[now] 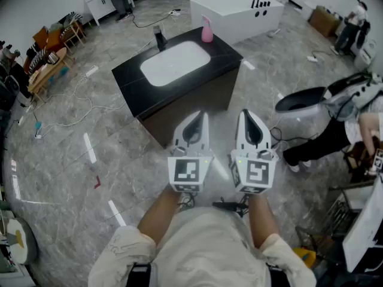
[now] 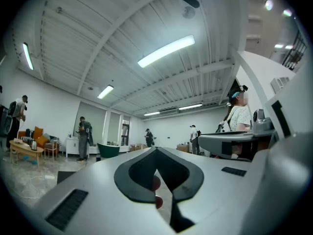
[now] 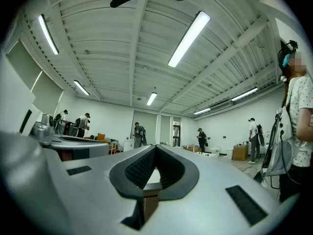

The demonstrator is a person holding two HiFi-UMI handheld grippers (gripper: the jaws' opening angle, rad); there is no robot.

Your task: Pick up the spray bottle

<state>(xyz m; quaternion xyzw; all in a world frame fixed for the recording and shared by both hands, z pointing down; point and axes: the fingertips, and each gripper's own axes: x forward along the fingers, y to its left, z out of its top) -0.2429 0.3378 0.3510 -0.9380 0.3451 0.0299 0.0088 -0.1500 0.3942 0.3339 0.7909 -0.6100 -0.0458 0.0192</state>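
The pink spray bottle [image 1: 206, 30] stands upright on the far right corner of a black vanity [image 1: 128, 79] with a white basin [image 1: 175, 61], in the head view. My left gripper [image 1: 199, 117] and right gripper [image 1: 246, 115] are held side by side, level, short of the vanity's near edge and well apart from the bottle. Both have their jaws together with nothing in them. In the left gripper view the left gripper [image 2: 156, 151] shows its dark pads meeting at the tip, with a pink-red speck behind the slit. The right gripper [image 3: 155, 148] looks the same in its own view.
A black faucet [image 1: 160, 39] stands at the basin's back edge. A white bathtub [image 1: 236, 11] sits beyond the vanity. A toilet [image 1: 305, 100] and a crouching person [image 1: 335, 133] are at the right. Cables [image 1: 78, 109] trail over the marble floor at the left, by a low table [image 1: 48, 64].
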